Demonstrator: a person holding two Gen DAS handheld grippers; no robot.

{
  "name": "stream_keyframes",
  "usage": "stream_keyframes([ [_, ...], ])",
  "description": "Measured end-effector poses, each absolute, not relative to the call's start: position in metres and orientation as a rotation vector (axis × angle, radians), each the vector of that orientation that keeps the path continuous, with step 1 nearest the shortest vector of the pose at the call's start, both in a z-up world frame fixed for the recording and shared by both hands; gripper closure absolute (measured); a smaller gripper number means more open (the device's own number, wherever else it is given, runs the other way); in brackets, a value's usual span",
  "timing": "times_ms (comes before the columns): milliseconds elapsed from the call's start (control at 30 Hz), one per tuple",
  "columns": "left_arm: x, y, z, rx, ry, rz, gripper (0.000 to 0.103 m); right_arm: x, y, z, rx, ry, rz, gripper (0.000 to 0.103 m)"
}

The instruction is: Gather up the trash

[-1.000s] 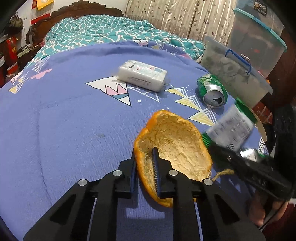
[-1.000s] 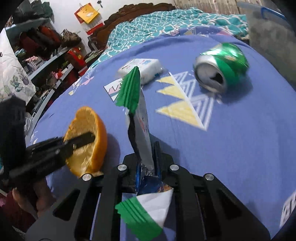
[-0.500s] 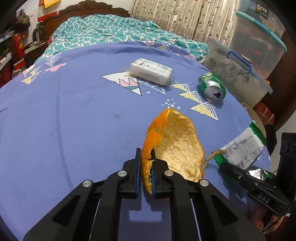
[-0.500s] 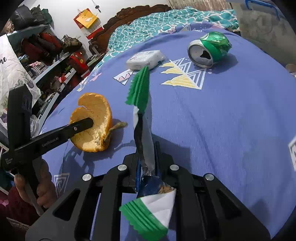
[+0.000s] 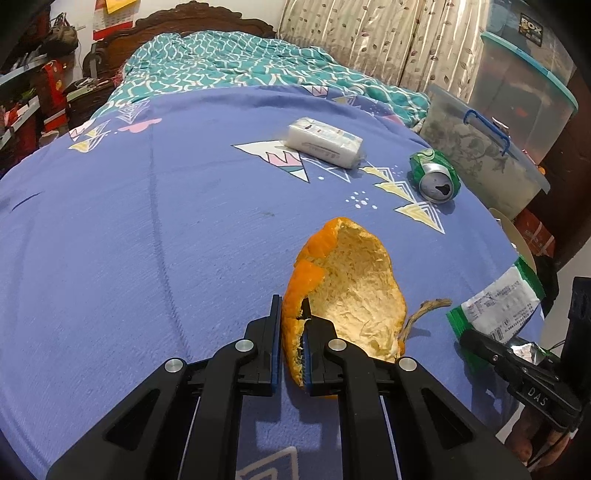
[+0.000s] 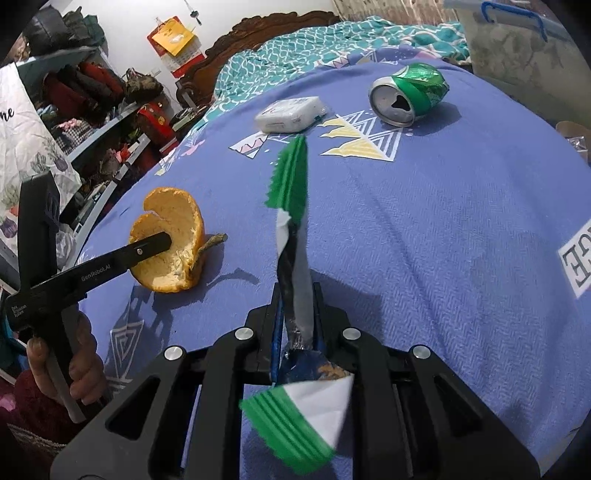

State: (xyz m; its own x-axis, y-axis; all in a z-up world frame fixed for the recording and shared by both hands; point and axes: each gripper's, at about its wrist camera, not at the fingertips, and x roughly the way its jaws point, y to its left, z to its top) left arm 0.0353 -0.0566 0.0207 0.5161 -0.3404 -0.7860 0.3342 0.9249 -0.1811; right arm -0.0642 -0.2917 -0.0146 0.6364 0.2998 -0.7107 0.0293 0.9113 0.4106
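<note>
Trash scattered over a wide purple bedspread, printed with triangle patterns, part of a boxed word in the right wrist view too cut off to read. Beyond it, a teal patterned blanket against a carved wooden headboard. At the right bedside, stacked clear storage bins with a blue handle; higher up, a box marked "FOX".

Biggest of the trash: half an orange peel, bright orange outside, pale and fibrous within, torn along the rim, a dry stem trailing off one side. Clamped at its rim by the left gripper, one finger outside the rind, one inside the hollow. Seen from the right wrist view as well, hanging just over the purple cloth, "GenRobot.AI" legible along the black finger.

Next, a green and white snack wrapper, silver-lined, zigzag-cut ends, fine print on it too small to read. Pinched tight in the right gripper, one end standing up ahead, the other flopping back toward the camera. "DAS" readable on that gripper's finger in the left wrist view.

Farther up the bed, lying loose: a white tissue pack, label unreadable. Near it, a crushed green can on its side, open mouth facing the cameras.
</note>
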Motion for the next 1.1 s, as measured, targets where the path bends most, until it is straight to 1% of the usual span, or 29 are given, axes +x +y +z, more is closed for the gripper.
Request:
stream_keyframes([
  [67, 0.035, -0.054, 0.020, -0.012, 0.948, -0.398, 0.094, -0.065, -0.288, -0.014, 0.395, 0.875, 0.153, 0.085],
  [133, 0.035, -0.053, 0.019, -0.019, 0.949, -0.392, 0.093, -0.064, -0.288, -0.015, 0.390, 0.877, 0.150, 0.082],
  [167, 0.036, -0.052, 0.019, -0.023, 0.952, -0.391, 0.093, -0.064, -0.288, -0.015, 0.391, 0.875, 0.152, 0.073],
  [200, 0.036, -0.051, 0.018, -0.025, 0.952, -0.387, 0.092, -0.065, -0.287, -0.014, 0.392, 0.870, 0.152, 0.059],
  [233, 0.037, -0.050, 0.018, -0.027, 0.951, -0.383, 0.091, -0.066, -0.287, -0.013, 0.391, 0.862, 0.148, 0.048],
  [267, 0.037, -0.049, 0.018, -0.029, 0.950, -0.379, 0.087, -0.067, -0.287, -0.012, 0.386, 0.849, 0.136, 0.032],
  [300, 0.037, -0.047, 0.018, -0.034, 0.948, -0.374, 0.086, -0.069, -0.287, -0.009, 0.378, 0.832, 0.120, 0.032],
  [367, 0.038, -0.044, 0.017, -0.044, 0.947, -0.370, 0.080, -0.071, -0.286, -0.006, 0.359, 0.819, 0.110, 0.032],
  [467, 0.039, -0.040, 0.016, -0.056, 0.949, -0.367, 0.076, -0.071, -0.285, -0.005, 0.359, 0.821, 0.101, 0.032],
  [633, 0.041, -0.036, 0.013, -0.071, 0.954, -0.364, 0.072, -0.071, -0.285, -0.007, 0.357, 0.833, 0.087, 0.032],
  [833, 0.041, -0.034, 0.011, -0.075, 0.951, -0.370, 0.070, -0.076, -0.292, -0.008, 0.379, 0.849, 0.079, 0.032],
  [900, 0.041, -0.034, 0.011, -0.076, 0.951, -0.372, 0.069, -0.080, -0.293, -0.008, 0.398, 0.862, 0.114, 0.032],
  [967, 0.041, -0.034, 0.012, -0.075, 0.949, -0.369, 0.064, -0.085, -0.292, -0.009, 0.422, 0.877, 0.161, 0.032],
  [1100, 0.041, -0.035, 0.012, -0.073, 0.948, -0.367, 0.062, -0.096, -0.289, -0.009, 0.438, 0.900, 0.212, 0.032],
])
